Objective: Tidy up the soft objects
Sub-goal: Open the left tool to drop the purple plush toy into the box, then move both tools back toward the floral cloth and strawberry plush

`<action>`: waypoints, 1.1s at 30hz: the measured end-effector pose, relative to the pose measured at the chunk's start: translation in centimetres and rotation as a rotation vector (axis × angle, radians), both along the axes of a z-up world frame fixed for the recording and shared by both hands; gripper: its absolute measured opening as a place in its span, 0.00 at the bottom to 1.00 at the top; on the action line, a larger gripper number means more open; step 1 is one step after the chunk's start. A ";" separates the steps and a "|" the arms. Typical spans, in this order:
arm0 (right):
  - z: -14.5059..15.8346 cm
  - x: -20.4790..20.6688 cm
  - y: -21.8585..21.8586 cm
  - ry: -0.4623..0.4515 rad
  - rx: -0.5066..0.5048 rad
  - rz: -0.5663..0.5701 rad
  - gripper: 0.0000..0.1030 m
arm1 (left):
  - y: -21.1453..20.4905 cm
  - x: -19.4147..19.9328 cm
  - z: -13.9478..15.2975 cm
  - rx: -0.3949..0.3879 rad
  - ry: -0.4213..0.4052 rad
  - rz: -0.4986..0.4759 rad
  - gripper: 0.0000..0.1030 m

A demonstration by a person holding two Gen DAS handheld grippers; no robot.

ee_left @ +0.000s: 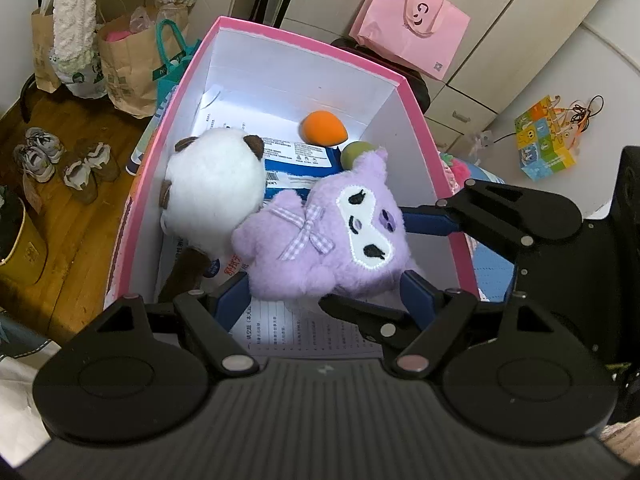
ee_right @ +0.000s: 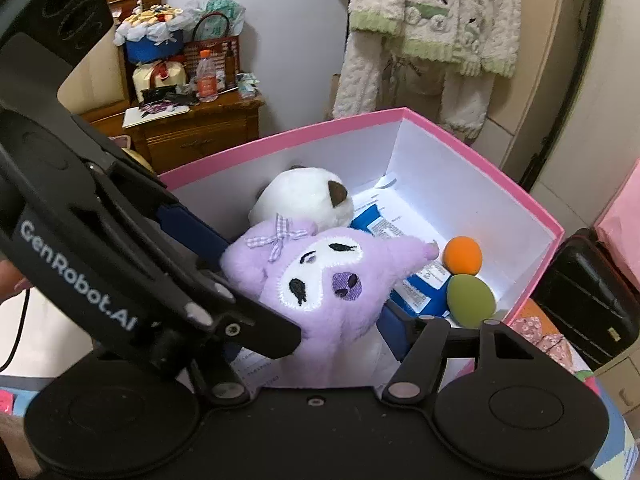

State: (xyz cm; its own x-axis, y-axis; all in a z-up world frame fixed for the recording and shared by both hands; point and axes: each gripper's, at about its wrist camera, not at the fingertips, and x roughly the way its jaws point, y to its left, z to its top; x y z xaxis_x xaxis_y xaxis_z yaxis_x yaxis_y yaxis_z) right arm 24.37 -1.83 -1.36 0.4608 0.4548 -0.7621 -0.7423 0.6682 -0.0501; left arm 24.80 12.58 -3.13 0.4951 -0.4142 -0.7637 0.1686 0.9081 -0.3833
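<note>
A purple plush toy (ee_left: 328, 236) with a white face and a checked bow is held over the pink box (ee_left: 304, 46). My left gripper (ee_left: 324, 300) is shut on its lower body, blue pads on both sides. My right gripper (ee_right: 312, 300) is also shut on the purple plush (ee_right: 320, 280); its fingers (ee_left: 428, 220) reach in from the right in the left wrist view. A white round plush (ee_left: 216, 188) with brown ears lies in the box beside it. An orange sponge (ee_left: 322, 128) and a green sponge (ee_right: 470, 300) lie at the box's far end.
Blue packets (ee_left: 292, 160) and printed paper sheets (ee_left: 304, 332) line the box floor. Paper bags (ee_left: 124, 64) and shoes (ee_left: 60, 160) stand on the wooden floor at left. A pink bag (ee_left: 412, 28) and cupboards are behind. A wooden nightstand (ee_right: 196, 128) shows in the right wrist view.
</note>
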 end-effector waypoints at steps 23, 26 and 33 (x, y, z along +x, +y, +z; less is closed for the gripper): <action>3.2 -4.6 -3.2 -0.055 0.075 -0.052 0.72 | 0.3 -7.4 5.8 0.113 -0.228 -0.019 0.81; 3.8 -5.6 -3.8 -0.065 0.067 -0.061 0.72 | 0.1 -8.7 6.6 0.119 -0.245 -0.035 0.81; 5.6 -8.6 -6.1 -0.098 0.073 -0.070 0.72 | -1.3 -11.6 8.2 0.135 -0.275 -0.081 0.81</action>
